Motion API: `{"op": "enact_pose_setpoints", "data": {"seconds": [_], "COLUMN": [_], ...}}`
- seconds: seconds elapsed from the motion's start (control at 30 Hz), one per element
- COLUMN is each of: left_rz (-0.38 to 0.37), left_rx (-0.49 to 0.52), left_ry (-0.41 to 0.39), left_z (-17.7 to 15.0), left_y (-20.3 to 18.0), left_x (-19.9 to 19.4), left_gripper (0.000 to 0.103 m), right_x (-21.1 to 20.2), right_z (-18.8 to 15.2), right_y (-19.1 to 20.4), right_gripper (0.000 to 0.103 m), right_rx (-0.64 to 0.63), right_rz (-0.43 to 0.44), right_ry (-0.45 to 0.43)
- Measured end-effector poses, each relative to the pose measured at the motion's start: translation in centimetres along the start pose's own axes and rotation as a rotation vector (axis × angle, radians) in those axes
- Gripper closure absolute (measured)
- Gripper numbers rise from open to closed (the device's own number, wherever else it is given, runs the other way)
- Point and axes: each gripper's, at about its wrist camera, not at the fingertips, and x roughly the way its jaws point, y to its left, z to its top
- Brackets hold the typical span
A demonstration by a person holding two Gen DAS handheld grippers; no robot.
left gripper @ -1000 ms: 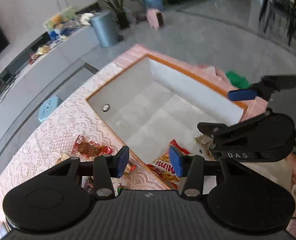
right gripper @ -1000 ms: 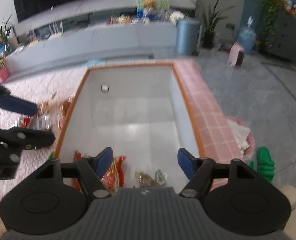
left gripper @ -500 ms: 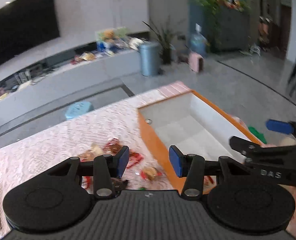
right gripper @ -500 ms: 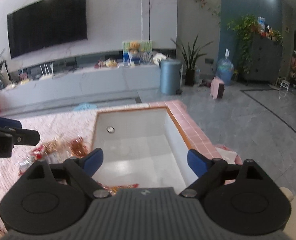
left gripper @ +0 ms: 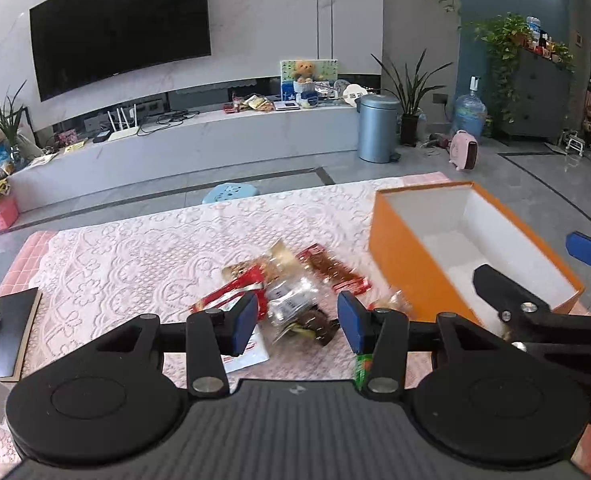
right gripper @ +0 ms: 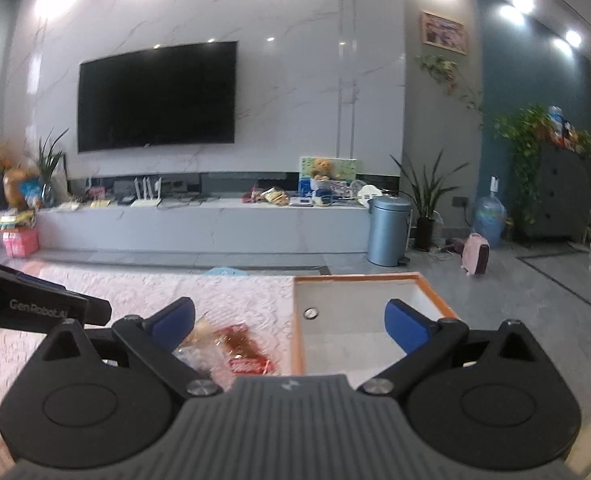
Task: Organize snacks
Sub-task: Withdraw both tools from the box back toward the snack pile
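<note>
A loose pile of snack packets (left gripper: 291, 292) in red, clear and brown wrappers lies on the pink lace tablecloth (left gripper: 135, 264). To its right stands the orange box (left gripper: 399, 256), white inside. My left gripper (left gripper: 295, 320) hovers just before the pile, open, nothing between its blue pads. My right gripper (right gripper: 291, 320) is raised at the box's (right gripper: 359, 320) near left corner; its jaws are opening wide and hold nothing. The snack packets (right gripper: 239, 352) show left of the box there. The right gripper (left gripper: 535, 268) reaches in over the box's near end.
A black notebook with a pen (left gripper: 7, 336) lies at the table's left edge. A white card (left gripper: 247, 356) sits under the near snacks. A blue stool (left gripper: 231, 192) stands beyond the table's far edge. The left gripper's arm (right gripper: 35, 304) crosses the right wrist view's left side.
Both cameras tilted up from the box's inside towards the room. The left gripper moved left from the box to the snack pile. The right jaws spread wider.
</note>
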Motion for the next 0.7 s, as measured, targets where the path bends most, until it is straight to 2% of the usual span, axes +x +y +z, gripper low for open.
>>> {"op": "enact_pose_setpoints", "data": {"seconds": [0.27, 0.43, 0.57, 0.7], "left_rz": [0.0, -0.016, -0.052, -0.043], "left_rx": [0.027, 0.003, -0.024, -0.05], "left_ry": [0.032, 0.069, 0.109, 0.158], "left_z": [-1.7, -2.4, -2.7, -3.0], "left_y": [1.5, 2.5, 3.5, 4.4], "left_x": [1.0, 2.2, 3.5, 5.2], "left_gripper": [0.048, 0.048, 0.05, 0.051], "right_x": [2.5, 4.5, 5.6, 7.0], "right_z": [-1.4, -2.1, -3.1, -4.2], "right_y": [2.7, 3.5, 4.6, 5.8], "right_gripper": [0.01, 0.024, 0.041, 0.047], "right_rx": [-0.051, -0.051, -0.07, -0.087], "right_rz": [0.03, 0.067, 0.107, 0.147], "right_ry": [0.106, 0.182, 0.207, 0.252]}}
